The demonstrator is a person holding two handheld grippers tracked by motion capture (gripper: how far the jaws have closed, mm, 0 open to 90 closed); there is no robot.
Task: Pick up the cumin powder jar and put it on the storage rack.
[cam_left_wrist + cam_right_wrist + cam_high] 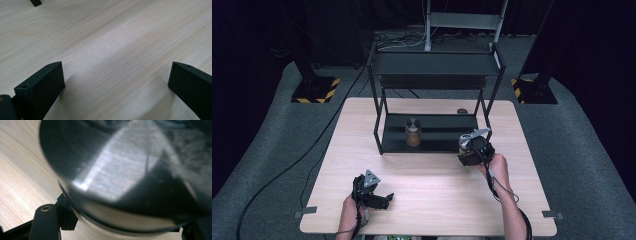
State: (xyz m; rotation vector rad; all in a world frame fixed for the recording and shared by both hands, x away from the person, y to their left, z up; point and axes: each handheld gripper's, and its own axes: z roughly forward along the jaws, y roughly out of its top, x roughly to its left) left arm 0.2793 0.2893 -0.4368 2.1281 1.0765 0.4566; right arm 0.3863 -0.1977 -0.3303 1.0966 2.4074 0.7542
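My right gripper (468, 153) is shut on a jar (464, 146) with brownish contents, held just above the table in front of the right end of the black rack (434, 70). In the right gripper view the jar's dark shiny lid (117, 170) looms close above one finger (46, 220). A second jar (413, 132) with a dark lid stands upright on the rack's lower shelf (447, 134). My left gripper (384, 200) rests low over the near left of the table, jaws open and wide apart (116, 80), with bare wood between them.
The wooden table (432, 200) has its front edge near the person's forearms. A small dark round object (462, 111) lies behind the rack's right leg. Cables and stand bases sit on the grey floor beyond.
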